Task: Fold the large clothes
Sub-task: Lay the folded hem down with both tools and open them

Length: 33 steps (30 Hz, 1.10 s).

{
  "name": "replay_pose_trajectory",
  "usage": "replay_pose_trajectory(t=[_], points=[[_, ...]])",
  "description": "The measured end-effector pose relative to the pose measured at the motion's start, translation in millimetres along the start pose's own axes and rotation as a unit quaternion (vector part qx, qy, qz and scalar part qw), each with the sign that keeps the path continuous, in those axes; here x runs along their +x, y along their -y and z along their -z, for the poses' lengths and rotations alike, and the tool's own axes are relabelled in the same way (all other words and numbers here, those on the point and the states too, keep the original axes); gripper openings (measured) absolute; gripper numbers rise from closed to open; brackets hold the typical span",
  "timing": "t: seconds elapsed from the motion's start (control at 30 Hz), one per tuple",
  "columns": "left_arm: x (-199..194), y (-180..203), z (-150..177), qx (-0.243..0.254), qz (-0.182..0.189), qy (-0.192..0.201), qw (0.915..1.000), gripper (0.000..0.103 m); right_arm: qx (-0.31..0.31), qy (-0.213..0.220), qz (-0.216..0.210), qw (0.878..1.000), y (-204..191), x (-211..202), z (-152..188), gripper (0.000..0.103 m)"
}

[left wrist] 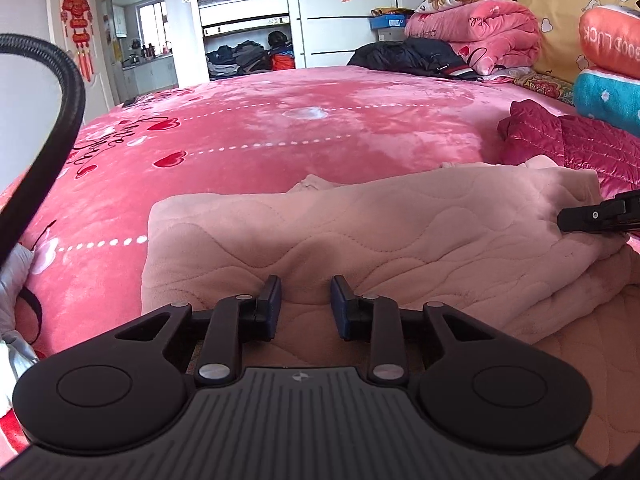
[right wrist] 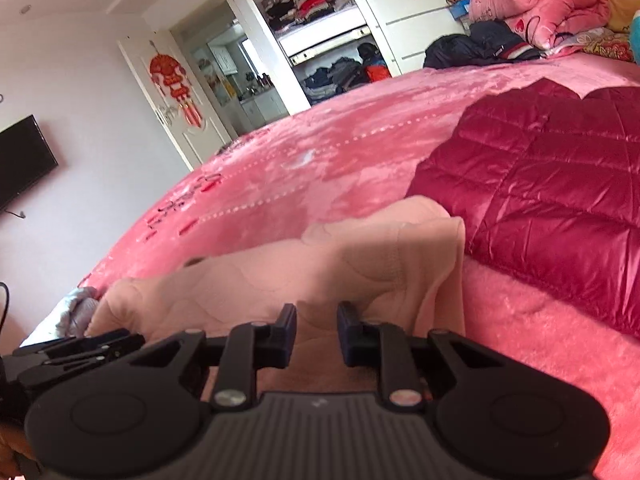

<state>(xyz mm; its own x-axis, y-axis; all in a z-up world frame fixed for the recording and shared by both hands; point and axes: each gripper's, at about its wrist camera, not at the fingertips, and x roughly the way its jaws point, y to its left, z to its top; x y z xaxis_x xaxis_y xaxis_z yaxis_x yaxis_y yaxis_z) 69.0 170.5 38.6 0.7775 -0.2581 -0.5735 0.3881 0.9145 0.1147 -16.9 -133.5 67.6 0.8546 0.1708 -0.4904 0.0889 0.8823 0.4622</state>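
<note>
A pale pink quilted garment [left wrist: 360, 236] lies folded over on the pink bed, and it also shows in the right wrist view [right wrist: 320, 272]. My left gripper [left wrist: 306, 304] sits at its near edge with a fold of the cloth between the narrowly parted fingers. My right gripper [right wrist: 317, 324] does the same at the garment's right end, and its tip shows in the left wrist view [left wrist: 592, 216]. The left gripper's side shows in the right wrist view [right wrist: 80, 350]. Whether either grip is tight on the cloth is not plain.
A dark red quilted jacket [right wrist: 552, 200] lies right of the pink garment. The pink bedspread [left wrist: 280, 136] stretches ahead. Dark clothes [left wrist: 412, 56] and stacked bedding [left wrist: 476, 36] lie at the far right. A black hose [left wrist: 52, 128] curves at left. A grey garment [left wrist: 12, 304] lies at the bed's left edge.
</note>
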Motion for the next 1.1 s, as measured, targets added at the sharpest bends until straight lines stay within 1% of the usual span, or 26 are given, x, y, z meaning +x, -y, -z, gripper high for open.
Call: replay_pose_trajectory(t=[0.03,0.1,0.17,0.23,0.33,0.4,0.47,0.5,0.57,0.6,0.63,0.67,0.7,0.73,0.8,0.83,0.9,1.0,1.1], points=[[2.0,-2.5,1.0,-0.003,0.002,0.000,1.0000,0.037,0.009,-0.006,0.003,1.000,4.2,3.5,1.1,0.011],[6.5,-6.0,2.2,-0.010,0.005,0.001,0.9999,0.037,0.027,-0.013,0.004,1.000,10.6,8.2,1.9,0.000],[12.5,-0.7,-3.4,-0.014,0.004,0.004,0.9999,0.037,0.044,-0.018,-0.002,0.999,17.3,12.0,3.7,0.000],[11.7,0.8,-1.3,-0.014,0.001,0.008,0.9999,0.037,0.060,-0.014,-0.012,0.998,25.4,13.8,7.7,0.000],[12.7,-1.1,-2.5,-0.024,0.000,0.008,0.9997,0.037,0.058,-0.008,-0.017,0.998,27.0,12.4,10.6,0.000],[6.5,-2.3,-6.0,-0.039,0.000,0.007,0.9992,0.036,0.053,-0.004,-0.017,0.998,26.1,10.0,11.1,0.000],[-1.6,-2.4,-9.7,-0.054,-0.001,0.005,0.9985,0.036,0.061,0.001,-0.025,0.998,28.2,4.6,11.0,0.000],[-6.5,-2.0,-11.8,-0.061,-0.001,0.004,0.9981,0.037,0.072,0.004,-0.031,0.997,29.5,0.6,9.4,0.000],[-19.0,-1.5,-15.7,-0.078,0.001,0.002,0.9969,0.047,0.090,0.008,-0.042,0.995,32.6,-9.9,8.3,0.002],[-26.5,-0.2,-17.5,-0.082,-0.002,0.002,0.9967,0.060,0.095,0.011,-0.043,0.995,32.0,-15.7,7.9,0.011],[-34.4,2.1,-18.7,-0.080,-0.006,0.003,0.9968,0.067,0.096,0.014,-0.044,0.994,30.4,-23.1,7.8,0.018],[-42.1,4.5,-19.4,-0.077,-0.011,0.003,0.9970,0.069,0.093,0.019,-0.045,0.995,26.6,-30.2,8.5,0.034],[-50.2,6.6,-19.8,-0.075,-0.016,0.002,0.9971,0.075,0.089,0.022,-0.044,0.995,23.5,-38.1,10.1,0.040],[-58.0,8.0,-19.6,-0.075,-0.020,0.000,0.9970,0.083,0.082,0.027,-0.040,0.995,18.6,-48.2,10.9,0.050],[-74.2,10.1,-17.4,-0.077,-0.027,-0.002,0.9967,0.090,0.070,0.036,-0.030,0.996,10.1,-64.5,13.4,0.075],[-81.7,10.4,-15.8,-0.077,-0.029,-0.003,0.9966,0.093,0.066,0.042,-0.024,0.997,4.8,-72.2,14.9,0.078],[-98.4,11.6,-11.9,-0.078,-0.034,-0.006,0.9964,0.097,0.065,0.046,-0.020,0.997,-2.2,-83.7,17.3,0.079],[-121.1,9.6,-5.9,-0.077,-0.038,-0.010,0.9962,0.098,0.069,0.040,-0.008,0.997,-12.9,-98.2,24.2,0.079],[-142.2,5.7,0.4,-0.080,-0.039,-0.011,0.9960,0.099,0.054,0.028,0.008,0.998,-25.6,-112.0,33.2,0.079]])
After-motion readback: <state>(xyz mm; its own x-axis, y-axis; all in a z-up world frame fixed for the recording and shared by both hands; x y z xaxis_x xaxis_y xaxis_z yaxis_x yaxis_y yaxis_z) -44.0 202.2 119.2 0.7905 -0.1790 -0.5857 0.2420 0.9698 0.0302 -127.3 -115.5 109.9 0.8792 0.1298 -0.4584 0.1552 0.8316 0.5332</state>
